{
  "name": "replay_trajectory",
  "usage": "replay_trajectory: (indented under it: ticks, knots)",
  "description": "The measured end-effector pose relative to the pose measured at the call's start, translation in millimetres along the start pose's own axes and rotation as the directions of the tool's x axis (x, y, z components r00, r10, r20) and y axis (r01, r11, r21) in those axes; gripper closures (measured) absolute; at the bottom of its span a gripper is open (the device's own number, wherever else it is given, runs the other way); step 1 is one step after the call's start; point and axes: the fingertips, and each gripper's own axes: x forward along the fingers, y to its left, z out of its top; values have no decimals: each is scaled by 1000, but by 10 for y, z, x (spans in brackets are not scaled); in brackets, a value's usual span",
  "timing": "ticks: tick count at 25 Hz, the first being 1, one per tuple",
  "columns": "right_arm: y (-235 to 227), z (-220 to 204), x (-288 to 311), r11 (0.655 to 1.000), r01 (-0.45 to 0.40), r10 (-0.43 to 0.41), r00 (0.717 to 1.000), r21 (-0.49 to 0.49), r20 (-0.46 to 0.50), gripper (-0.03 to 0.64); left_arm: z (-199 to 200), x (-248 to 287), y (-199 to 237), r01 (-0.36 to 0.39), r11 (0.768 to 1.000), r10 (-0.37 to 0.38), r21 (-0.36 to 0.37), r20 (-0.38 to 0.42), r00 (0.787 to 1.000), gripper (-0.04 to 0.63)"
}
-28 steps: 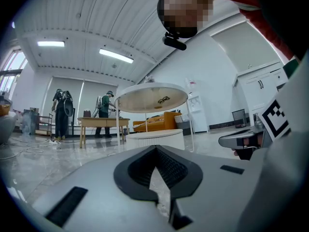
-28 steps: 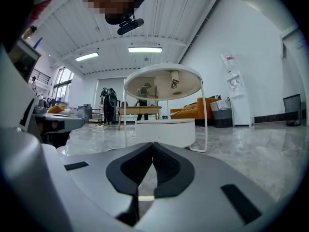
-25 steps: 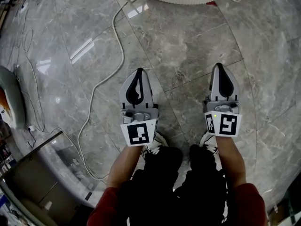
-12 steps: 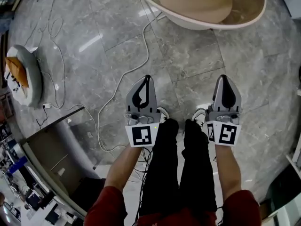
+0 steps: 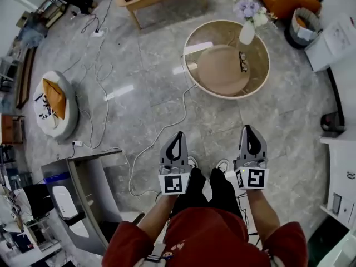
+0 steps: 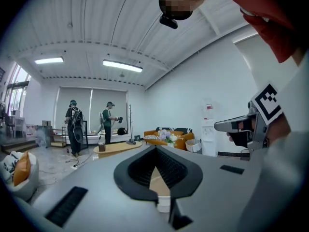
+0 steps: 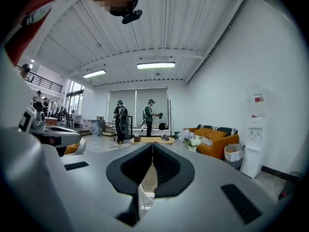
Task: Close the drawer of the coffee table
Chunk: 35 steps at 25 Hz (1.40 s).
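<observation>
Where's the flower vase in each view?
Head view: flower vase upper right, on the round table.
Left gripper view: flower vase just right of the jaw tips.
Right gripper view: flower vase right of the jaw tips.
Shared landmark: orange sofa behind it.

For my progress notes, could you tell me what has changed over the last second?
The person has stood up: the left gripper and right gripper rose away from the floor, and the whole round coffee table came into view. Both stay shut, empty, side by side.
</observation>
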Motion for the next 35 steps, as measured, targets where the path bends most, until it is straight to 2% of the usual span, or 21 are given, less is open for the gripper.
replay_trajectory:
  ticks: [5,8,13,18,23,31,35]
  knots:
    - [-59,998,-219,1000,19,-20,998,5,54,594,962,-210,67,-1,999,2,-46,41,999,583]
    - [-14,1399,-260,999,10,-14,995,40,102,594,1450,-243,168,16,1000,-14,-13,126,992,583]
    - [20,1888,-231,1000,5,-6,982,7,191,594,1947,-256,305,-17,998,2,67,220,976,583]
    - [-1,2064,-176,999,18,-24,973,30,231,594,2068,-254,409,-40,995,15,95,250,968,583]
    - [1,2183,-189,999,-2,-7,968,36,250,594,2097,-230,420,-40,996,19,80,243,970,583]
    - [-39,2177,-236,1000,27,-25,970,-4,241,594,2097,-257,378,-29,996,7,84,248,969,583]
    - [-25,2121,-250,1000,25,-27,973,9,230,594,2090,-279,370,-22,997,3,78,238,971,583]
